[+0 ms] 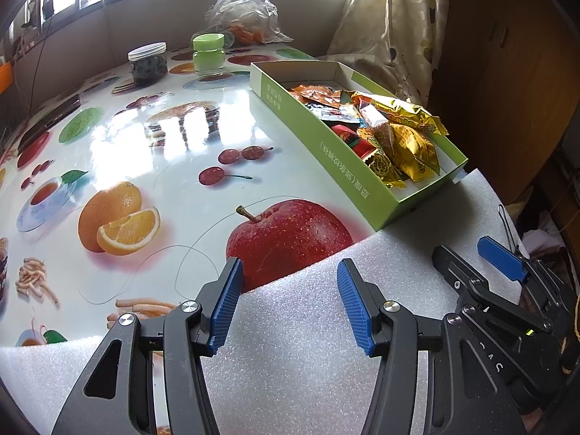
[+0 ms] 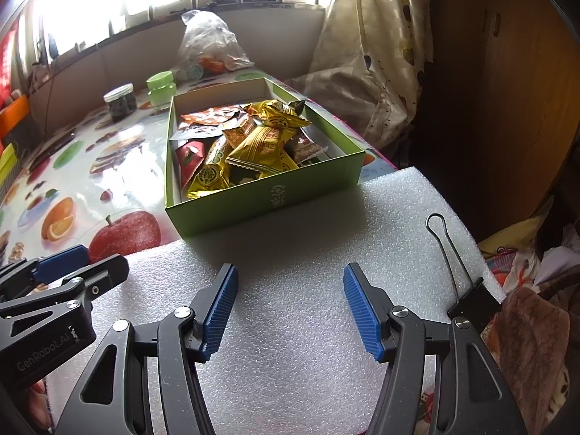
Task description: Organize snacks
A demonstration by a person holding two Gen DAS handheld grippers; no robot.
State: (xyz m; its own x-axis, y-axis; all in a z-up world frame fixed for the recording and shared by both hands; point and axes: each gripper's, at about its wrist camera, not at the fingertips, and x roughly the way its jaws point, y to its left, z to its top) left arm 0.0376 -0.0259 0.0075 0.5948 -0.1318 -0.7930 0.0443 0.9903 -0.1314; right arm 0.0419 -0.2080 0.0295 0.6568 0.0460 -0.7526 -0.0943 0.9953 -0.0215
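Note:
A green cardboard box (image 1: 326, 152) (image 2: 261, 203) holds several wrapped snacks (image 1: 398, 134) (image 2: 250, 145), mostly gold, red and orange packets. It rests partly on a white foam sheet (image 1: 308, 344) (image 2: 308, 290) at the table's near edge. My left gripper (image 1: 288, 304) is open and empty, low over the foam, left of the box's near end. My right gripper (image 2: 290, 308) is open and empty over the foam, just in front of the box. Each gripper shows in the other's view: the right one (image 1: 482, 257), the left one (image 2: 83, 261).
The table (image 1: 163, 145) has a glossy fruit-print cover. At the back stand a clear jar with dark contents (image 1: 148, 63), a green-lidded jar (image 1: 208, 54) and a plastic bag (image 1: 243, 11). A black binder clip (image 2: 467, 297) grips the foam's right edge. A curtain (image 2: 366, 54) hangs right.

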